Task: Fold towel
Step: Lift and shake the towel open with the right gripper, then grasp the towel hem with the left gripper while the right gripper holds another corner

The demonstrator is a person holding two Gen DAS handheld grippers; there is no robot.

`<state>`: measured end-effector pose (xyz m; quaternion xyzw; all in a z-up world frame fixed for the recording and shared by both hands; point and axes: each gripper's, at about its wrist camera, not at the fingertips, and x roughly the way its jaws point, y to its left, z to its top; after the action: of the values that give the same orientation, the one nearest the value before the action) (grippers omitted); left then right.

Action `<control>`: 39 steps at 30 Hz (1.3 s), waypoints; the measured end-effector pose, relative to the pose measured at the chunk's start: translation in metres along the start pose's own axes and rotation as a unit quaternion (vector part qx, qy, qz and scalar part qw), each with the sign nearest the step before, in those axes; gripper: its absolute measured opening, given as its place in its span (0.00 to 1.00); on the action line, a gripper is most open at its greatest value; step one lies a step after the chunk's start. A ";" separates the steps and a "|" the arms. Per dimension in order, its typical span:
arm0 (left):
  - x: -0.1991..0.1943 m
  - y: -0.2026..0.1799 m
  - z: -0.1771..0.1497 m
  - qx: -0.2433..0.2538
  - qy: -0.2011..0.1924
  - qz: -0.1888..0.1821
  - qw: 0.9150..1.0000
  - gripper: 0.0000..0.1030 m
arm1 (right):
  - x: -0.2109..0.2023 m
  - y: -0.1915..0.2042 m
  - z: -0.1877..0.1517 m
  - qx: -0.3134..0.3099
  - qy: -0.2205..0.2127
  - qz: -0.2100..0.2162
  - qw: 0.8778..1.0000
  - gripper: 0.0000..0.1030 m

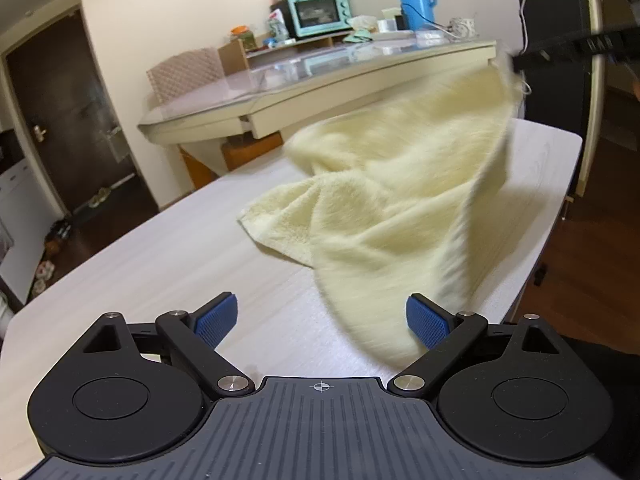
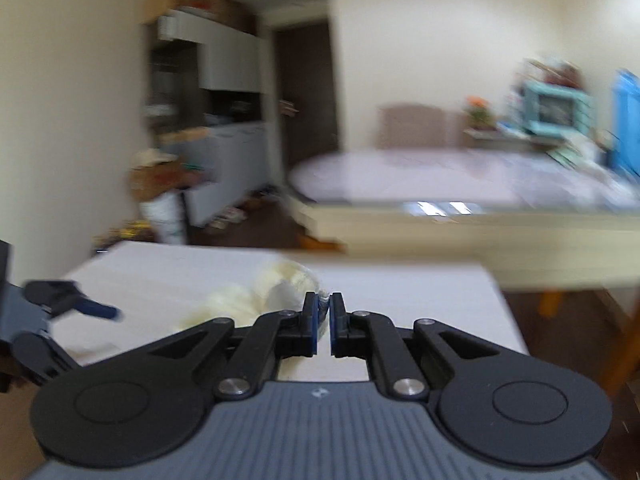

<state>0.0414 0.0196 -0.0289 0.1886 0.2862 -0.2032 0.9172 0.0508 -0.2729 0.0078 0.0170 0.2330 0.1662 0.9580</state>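
Step in hand: one corner of the towel [image 1: 400,200] was being lifted and drawn across, judged as the opening of a fold.
Right tool [image 2: 325,320]: jaws were seen pinched together on the towel corner.
Left tool [image 1: 320,320]: jaws were held wide apart, nothing between them.
Towel: it was draped from the raised corner down to the worktop [image 1: 160,260], its lower part crumpled there.
Next move: a free corner would likely need to be caught by the left tool.
Left view: the whole hanging sheet was shown.
Right view: only the grip was shown, heavily blurred.
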 end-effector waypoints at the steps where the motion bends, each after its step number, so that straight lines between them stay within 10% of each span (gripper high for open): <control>1: 0.001 0.000 0.002 0.001 0.000 -0.003 1.000 0.92 | 0.002 -0.003 -0.009 0.006 0.016 -0.008 1.000 0.06; 14: 0.053 0.070 0.050 -0.089 0.030 -0.017 0.995 0.92 | 0.017 -0.012 -0.002 0.021 0.002 0.025 0.999 0.31; 18: 0.086 0.087 0.070 -0.084 0.044 -0.038 0.995 0.63 | 0.024 -0.005 0.005 0.006 -0.002 0.039 0.999 0.40; 27: 0.140 0.092 0.085 0.004 0.076 -0.081 0.994 0.43 | 0.059 -0.005 0.019 -0.023 0.019 0.067 0.997 0.55; 31: 0.138 0.093 0.080 0.006 0.073 -0.084 0.994 0.08 | 0.086 0.001 0.036 -0.054 0.034 0.089 0.994 0.64; 39: 0.094 0.083 0.063 0.022 0.045 -0.074 0.996 0.07 | 0.184 0.023 0.071 -0.151 0.117 0.141 0.971 0.66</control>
<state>0.1805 0.0364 -0.0186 0.1959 0.3357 -0.2678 0.8816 0.2298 -0.1882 -0.0076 -0.1147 0.3109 0.3340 0.8824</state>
